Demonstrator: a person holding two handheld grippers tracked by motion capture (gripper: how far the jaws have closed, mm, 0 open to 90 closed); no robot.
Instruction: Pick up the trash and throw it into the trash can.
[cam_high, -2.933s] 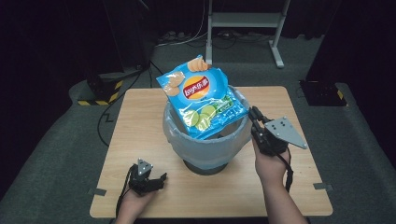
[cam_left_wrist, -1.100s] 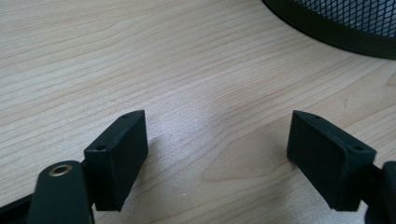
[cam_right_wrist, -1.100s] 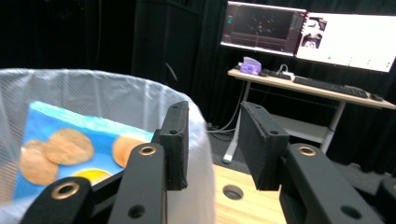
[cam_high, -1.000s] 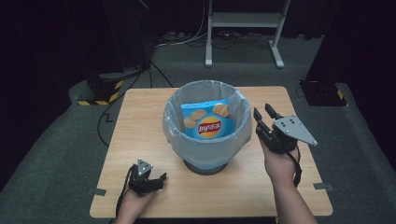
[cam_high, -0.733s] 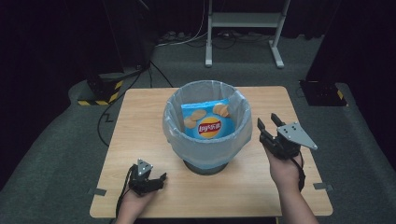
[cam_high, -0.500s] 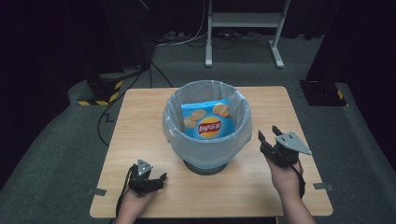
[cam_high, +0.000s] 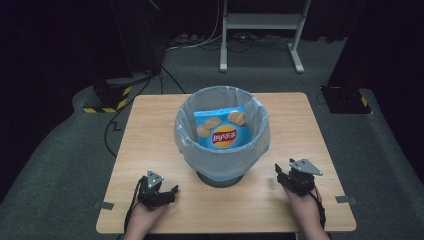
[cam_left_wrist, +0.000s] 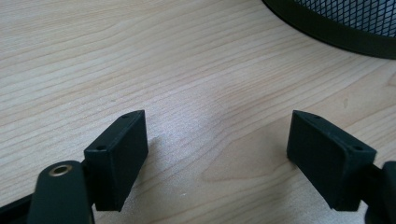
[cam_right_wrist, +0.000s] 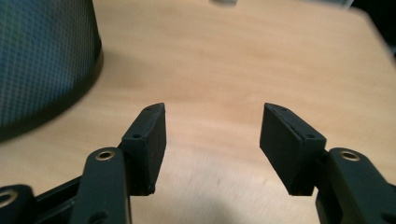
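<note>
Dark floor and stands ring your wooden table (cam_high: 150, 125), and the chip bag (cam_high: 222, 131) now lies inside the lined bin (cam_high: 221, 165) at its middle, label up. Your right gripper (cam_high: 286, 172) sits low beside the bin, its jaws just been opening with nothing between them; your left gripper (cam_high: 167, 191) rests on the tabletop, jaws spread and empty too. The drop looks finished, so the next move probably calls for parking both hands.

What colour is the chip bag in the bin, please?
Blue, with a red-and-yellow logo; the chip bag shows best in the high view.
</note>
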